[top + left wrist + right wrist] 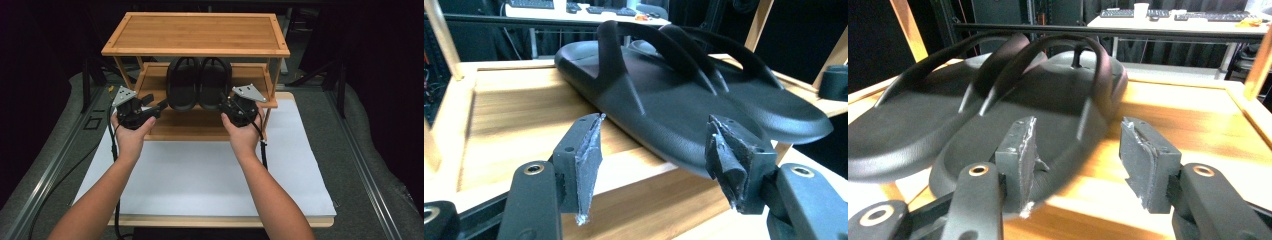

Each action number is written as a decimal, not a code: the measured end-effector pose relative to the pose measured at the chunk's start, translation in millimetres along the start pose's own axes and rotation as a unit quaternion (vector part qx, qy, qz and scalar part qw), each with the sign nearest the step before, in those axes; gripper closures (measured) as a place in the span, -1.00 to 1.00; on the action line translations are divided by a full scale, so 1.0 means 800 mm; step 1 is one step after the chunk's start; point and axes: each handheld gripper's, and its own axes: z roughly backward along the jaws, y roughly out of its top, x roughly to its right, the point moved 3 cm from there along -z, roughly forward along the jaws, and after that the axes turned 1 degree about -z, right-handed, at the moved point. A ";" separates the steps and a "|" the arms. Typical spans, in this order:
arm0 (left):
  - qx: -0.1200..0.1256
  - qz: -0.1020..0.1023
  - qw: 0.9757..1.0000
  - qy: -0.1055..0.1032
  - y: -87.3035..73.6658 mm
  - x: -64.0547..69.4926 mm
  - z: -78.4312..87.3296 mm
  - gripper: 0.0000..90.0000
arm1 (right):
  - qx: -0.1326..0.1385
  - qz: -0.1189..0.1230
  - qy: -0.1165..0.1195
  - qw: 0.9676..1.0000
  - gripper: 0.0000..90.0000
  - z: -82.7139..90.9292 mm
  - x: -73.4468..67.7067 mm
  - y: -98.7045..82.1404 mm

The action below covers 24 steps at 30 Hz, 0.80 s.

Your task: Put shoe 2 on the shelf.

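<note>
Two black slippers (199, 82) sit on the rack's middle shelf (155, 80) — both grippers (159, 106) (223, 106) gape empty.

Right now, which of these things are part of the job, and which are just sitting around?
Part of the job:
- pair of black slippers, side by side on the middle shelf
- bamboo rack
- left gripper, open
- right gripper, open

Just around:
- white sheet
- desk with keyboards, far behind

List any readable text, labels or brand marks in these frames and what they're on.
None readable. The black slippers, the bamboo shelf rack and both grippers, left and right, carry no legible print. The keyboards on the background desk are too small and blurred to read.
</note>
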 end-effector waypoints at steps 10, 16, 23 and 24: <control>0.011 -0.006 1.000 -0.001 0.009 -0.008 0.030 -0.12 | -0.005 0.000 0.018 1.000 0.05 0.037 0.023 -0.007; 0.010 -0.010 1.000 -0.006 0.007 -0.008 0.043 -0.12 | -0.004 0.005 0.030 1.000 0.04 0.060 0.031 -0.013; 0.006 -0.017 1.000 -0.016 0.008 -0.009 0.062 -0.13 | -0.018 0.030 0.012 0.999 0.01 0.090 0.050 -0.020; 0.004 -0.018 1.000 -0.016 0.007 -0.010 0.065 -0.13 | -0.024 0.031 0.003 0.999 0.01 0.095 0.054 -0.023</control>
